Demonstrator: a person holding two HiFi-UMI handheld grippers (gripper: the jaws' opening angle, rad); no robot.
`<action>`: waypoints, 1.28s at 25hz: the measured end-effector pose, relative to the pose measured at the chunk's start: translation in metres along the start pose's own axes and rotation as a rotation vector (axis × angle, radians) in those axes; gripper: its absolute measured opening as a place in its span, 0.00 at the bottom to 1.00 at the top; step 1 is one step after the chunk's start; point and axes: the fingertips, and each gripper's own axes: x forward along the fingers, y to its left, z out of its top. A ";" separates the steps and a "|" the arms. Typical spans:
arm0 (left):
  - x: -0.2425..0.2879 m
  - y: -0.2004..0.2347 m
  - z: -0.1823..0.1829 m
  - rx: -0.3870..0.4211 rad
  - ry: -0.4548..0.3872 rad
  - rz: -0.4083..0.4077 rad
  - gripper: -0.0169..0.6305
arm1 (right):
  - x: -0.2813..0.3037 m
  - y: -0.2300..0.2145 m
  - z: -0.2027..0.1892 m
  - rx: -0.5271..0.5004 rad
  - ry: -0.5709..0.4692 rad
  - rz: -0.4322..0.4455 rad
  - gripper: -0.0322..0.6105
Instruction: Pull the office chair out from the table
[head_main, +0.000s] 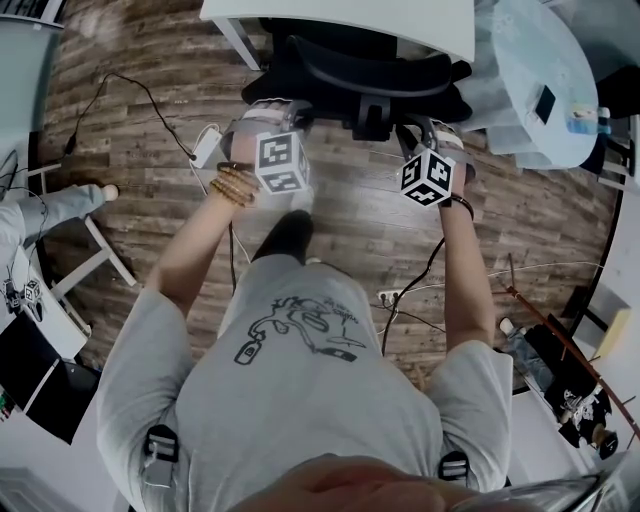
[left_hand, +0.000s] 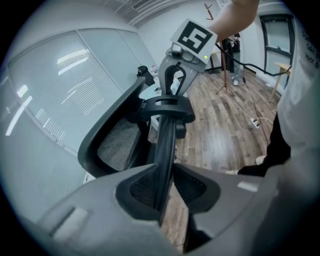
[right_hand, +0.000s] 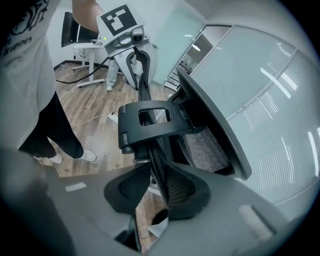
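Observation:
The black office chair (head_main: 340, 70) stands pushed in at the white table (head_main: 400, 20) at the top of the head view. My left gripper (head_main: 283, 122) and right gripper (head_main: 424, 138) both sit on the top edge of its back, either side of the centre bracket (head_main: 368, 115). In the left gripper view the left gripper (left_hand: 167, 187) is shut on the thin black back rim (left_hand: 166, 145), beside the mesh backrest (left_hand: 117, 145). In the right gripper view the right gripper (right_hand: 159, 187) clamps the same rim (right_hand: 152, 150), just below the bracket (right_hand: 150, 122).
A round glass table (head_main: 530, 80) stands right of the chair. Cables and a power strip (head_main: 205, 145) lie on the wood floor. Another person's leg (head_main: 60, 205) and a white desk frame (head_main: 85, 270) are at the left. A frosted glass wall (left_hand: 60, 80) rises behind the chair.

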 end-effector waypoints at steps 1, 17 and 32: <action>-0.003 -0.003 -0.002 -0.002 0.003 -0.004 0.17 | -0.002 0.004 0.002 0.005 -0.001 0.003 0.21; -0.043 -0.070 -0.008 -0.014 0.039 -0.031 0.17 | -0.042 0.071 0.011 0.063 0.018 0.026 0.21; -0.093 -0.160 0.002 -0.024 0.083 -0.044 0.18 | -0.102 0.162 0.009 0.077 0.010 0.038 0.21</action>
